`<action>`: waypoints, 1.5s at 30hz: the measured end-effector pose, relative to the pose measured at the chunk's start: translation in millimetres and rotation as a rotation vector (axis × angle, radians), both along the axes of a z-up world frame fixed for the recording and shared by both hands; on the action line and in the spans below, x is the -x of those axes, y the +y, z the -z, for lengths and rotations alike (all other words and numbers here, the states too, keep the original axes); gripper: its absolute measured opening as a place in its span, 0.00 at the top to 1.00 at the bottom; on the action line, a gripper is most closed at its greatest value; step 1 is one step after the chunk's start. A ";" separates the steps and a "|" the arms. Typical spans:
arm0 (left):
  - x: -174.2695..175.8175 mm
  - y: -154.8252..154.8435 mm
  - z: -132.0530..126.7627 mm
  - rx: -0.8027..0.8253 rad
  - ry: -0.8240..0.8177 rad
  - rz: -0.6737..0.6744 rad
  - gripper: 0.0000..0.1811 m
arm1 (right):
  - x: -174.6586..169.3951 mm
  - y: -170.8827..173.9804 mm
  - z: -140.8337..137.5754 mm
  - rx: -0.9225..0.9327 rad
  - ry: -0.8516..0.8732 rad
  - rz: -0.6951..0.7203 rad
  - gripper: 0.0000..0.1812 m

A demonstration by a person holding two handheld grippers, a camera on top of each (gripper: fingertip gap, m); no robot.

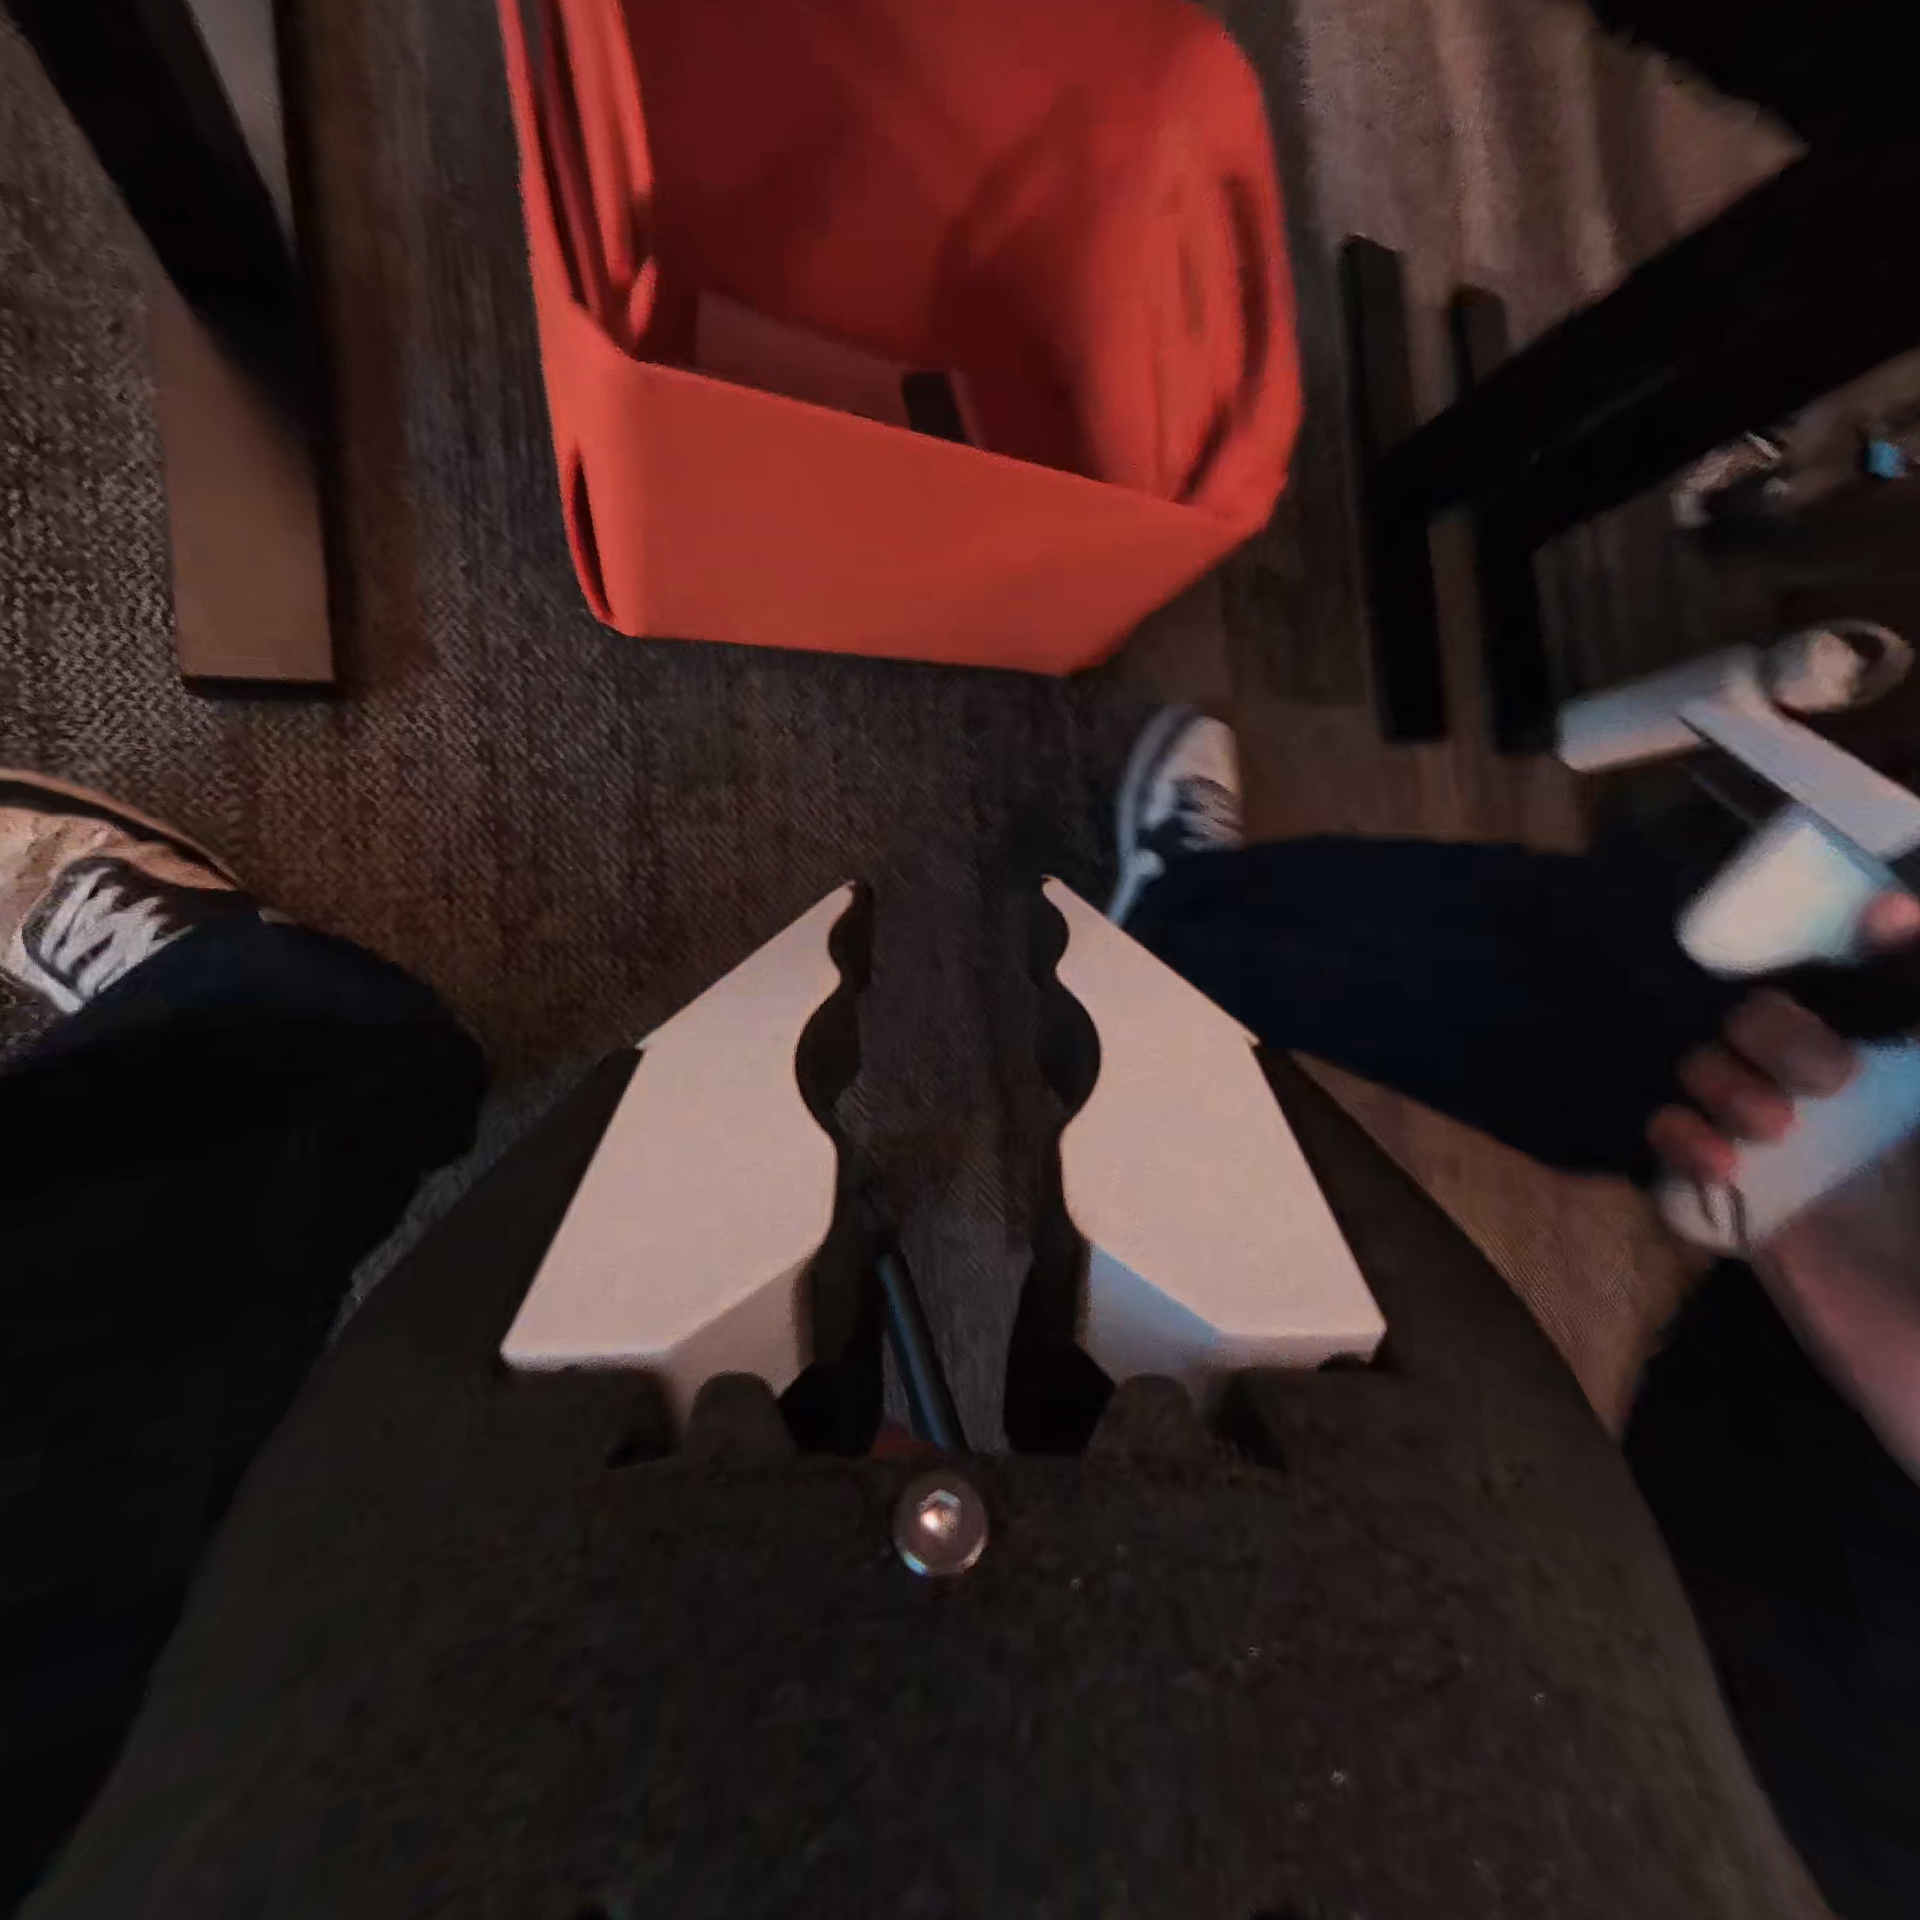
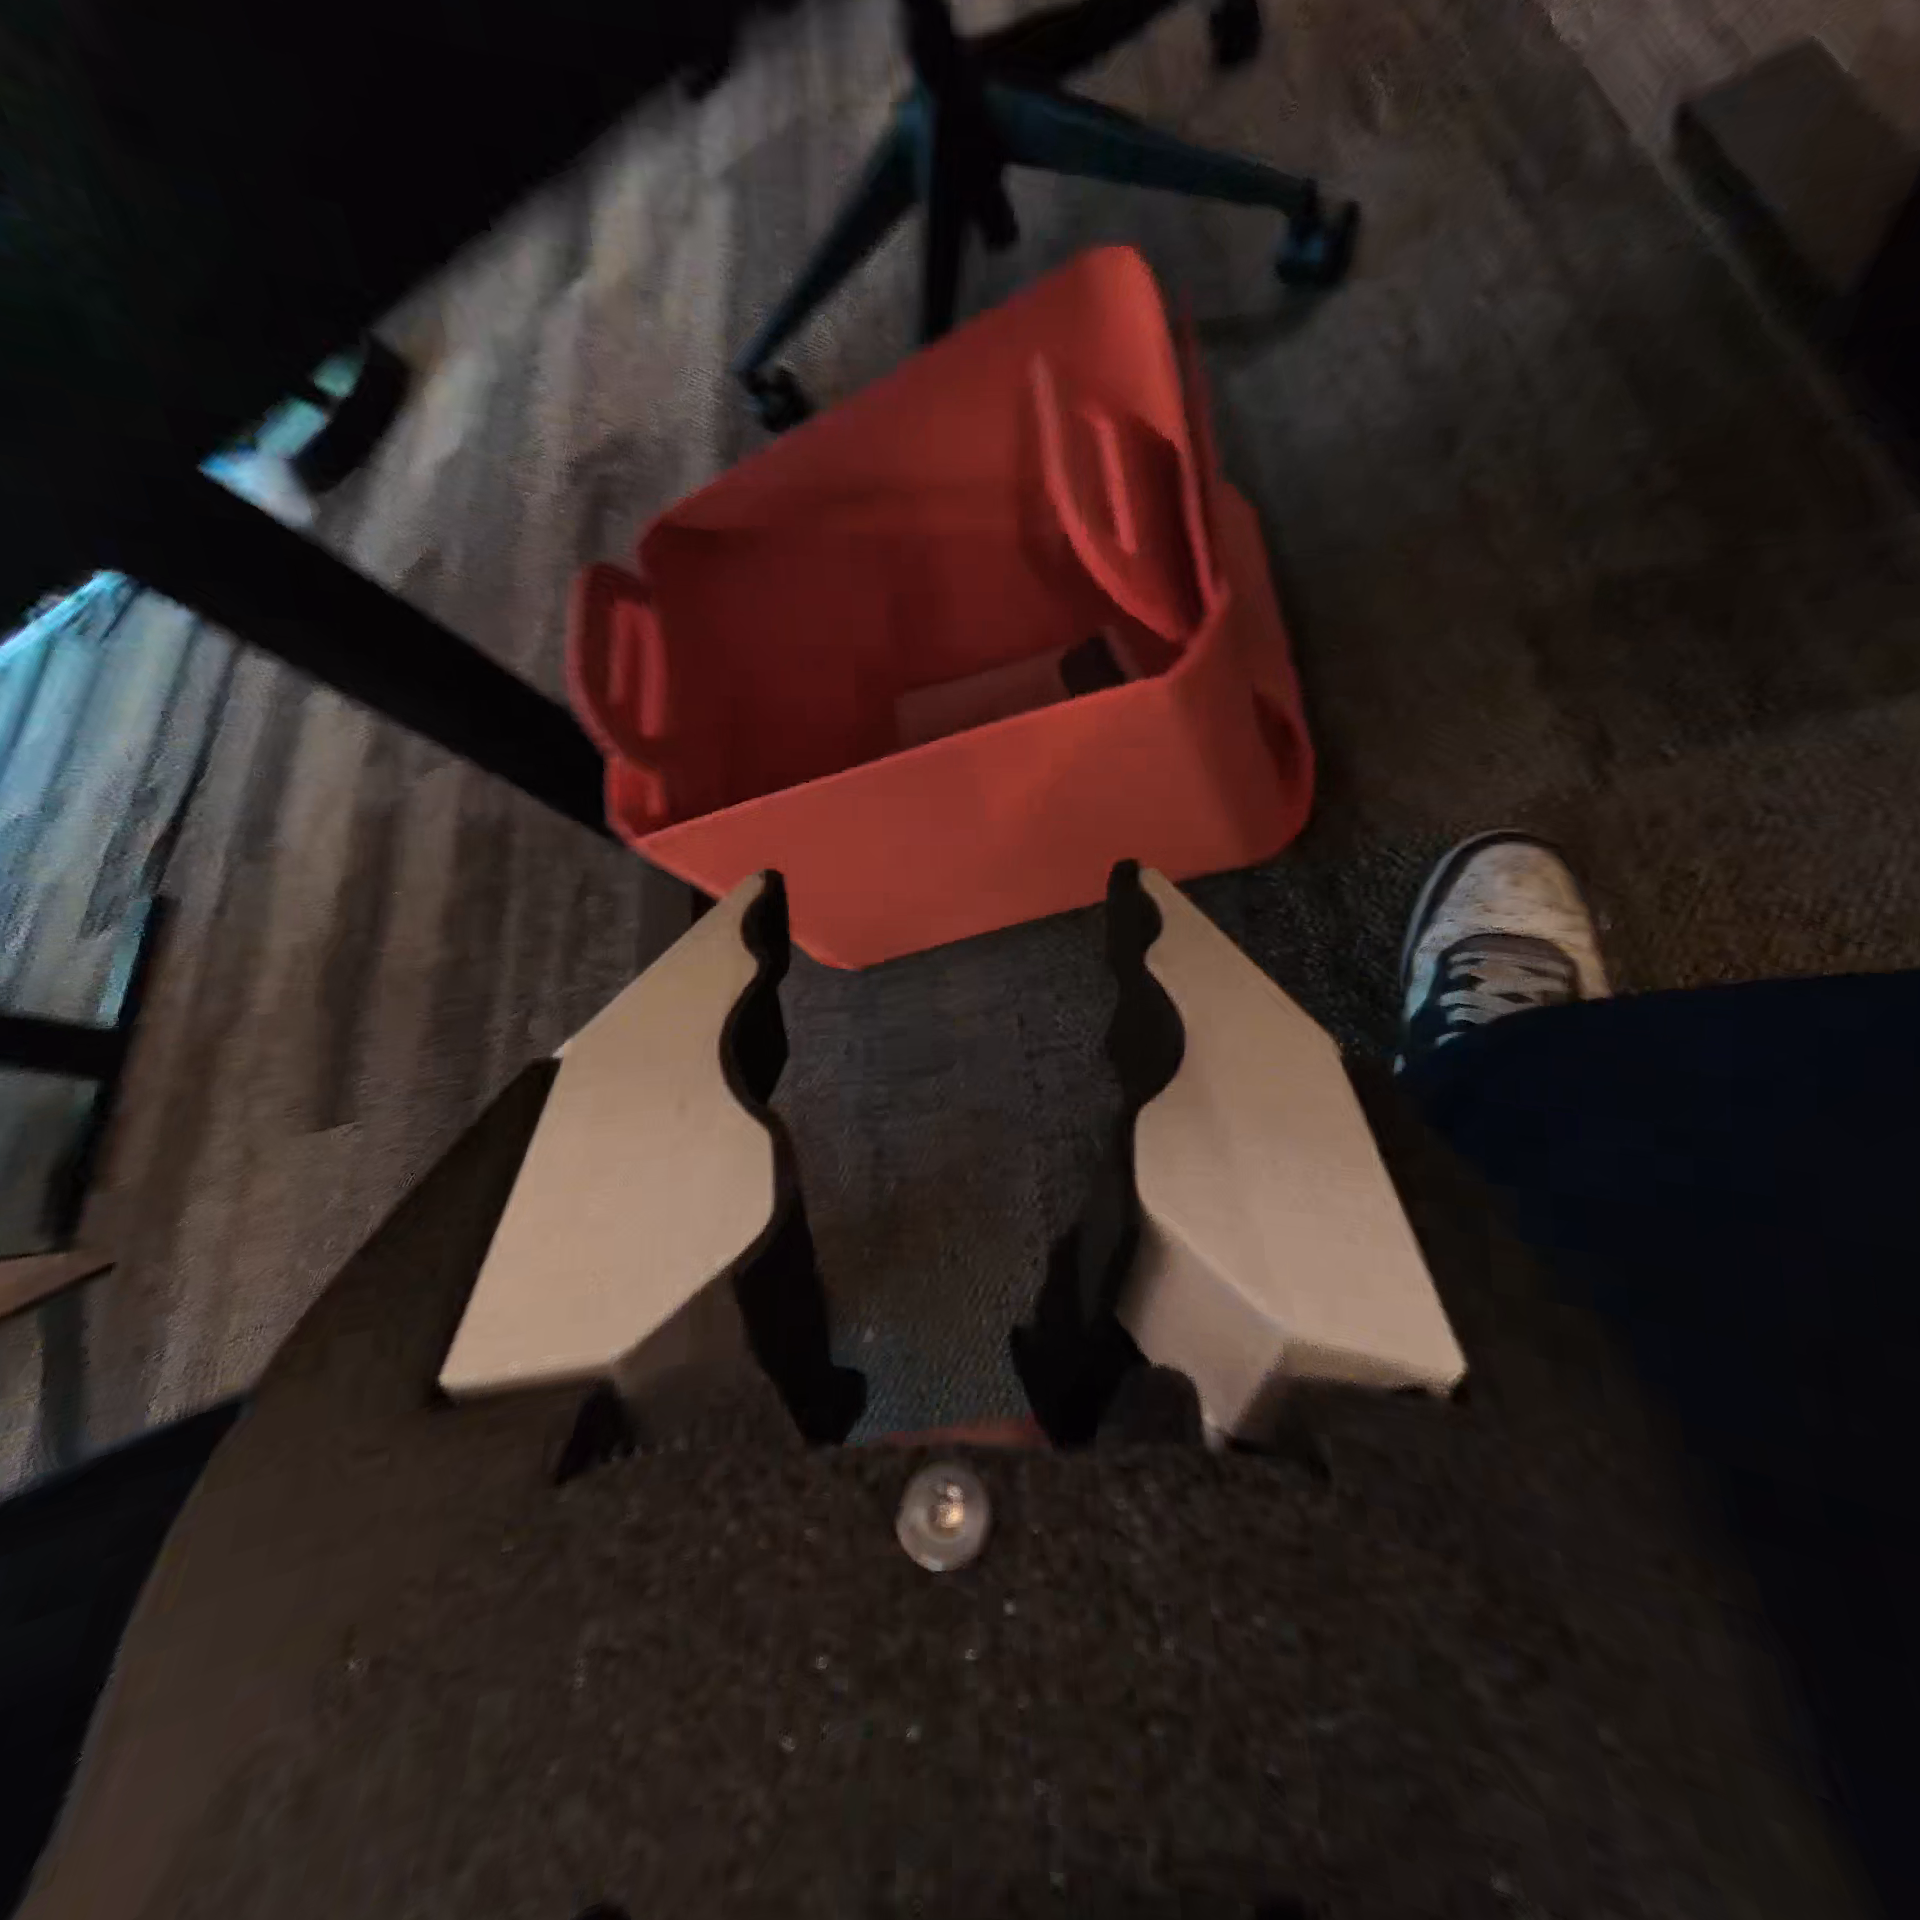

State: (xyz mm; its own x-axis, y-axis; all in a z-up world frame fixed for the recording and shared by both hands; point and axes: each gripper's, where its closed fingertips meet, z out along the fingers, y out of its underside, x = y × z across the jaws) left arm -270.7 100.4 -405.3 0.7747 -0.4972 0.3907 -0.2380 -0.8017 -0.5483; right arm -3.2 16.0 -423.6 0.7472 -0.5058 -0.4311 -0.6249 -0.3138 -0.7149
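Observation:
A red plastic bin (image 1: 883, 540) stands on grey carpet, its top open, just ahead of both grippers; it also shows in the right wrist view (image 2: 935, 831). A pale flat item with a dark piece (image 1: 790, 353) lies on its bottom. My left gripper (image 1: 949, 886) hangs above the carpet short of the bin, its jaws a little apart and empty. My right gripper (image 2: 951, 873) is open wider and empty, its tips over the bin's near wall. In the left wrist view the right gripper (image 1: 1766, 904) shows far right, held by a hand (image 1: 1745, 1101).
A person's shoes (image 1: 1184, 790) (image 1: 94, 914) and dark trouser legs flank the grippers; one shoe (image 2: 1496, 935) shows right of the bin. An office chair base (image 2: 966, 156) stands behind the bin. A black table leg (image 2: 364, 613) runs left of it. A brown board (image 1: 249, 499) is at far left.

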 end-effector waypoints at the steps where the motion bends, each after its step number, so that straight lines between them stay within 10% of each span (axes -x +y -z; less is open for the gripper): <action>1: -7.8 25.8 29.6 0.017 0.020 -0.038 0.84 | -15.8 13.8 21.1 -0.005 0.010 0.029 0.67; 5: -48.4 117.9 137.8 0.192 -0.075 -0.196 0.78 | -80.7 81.5 99.7 0.028 -0.038 0.055 0.68; 10: -82.2 230.1 182.9 0.126 -0.074 -0.237 0.71 | -139.6 145.3 180.7 0.183 -0.110 -0.045 0.69; 15: -108.0 268.7 227.5 0.065 0.219 -0.037 0.70 | -150.3 183.9 226.8 0.273 -0.069 -0.171 0.77; 19: -103.8 274.8 228.8 0.047 0.301 0.000 0.97 | -155.3 172.7 230.5 0.317 0.039 -0.097 0.96; 26: -43.6 217.8 225.1 0.116 0.295 0.003 0.99 | -114.1 111.3 219.8 0.467 -0.095 -0.193 0.96; 38: 106.7 -11.4 232.5 0.231 0.478 0.092 0.98 | 8.3 -57.2 219.8 0.612 -0.169 -0.302 0.96; 45: 117.6 -39.3 232.8 0.211 0.529 0.026 0.94 | 4.1 -68.3 211.5 0.636 -0.260 -0.219 0.92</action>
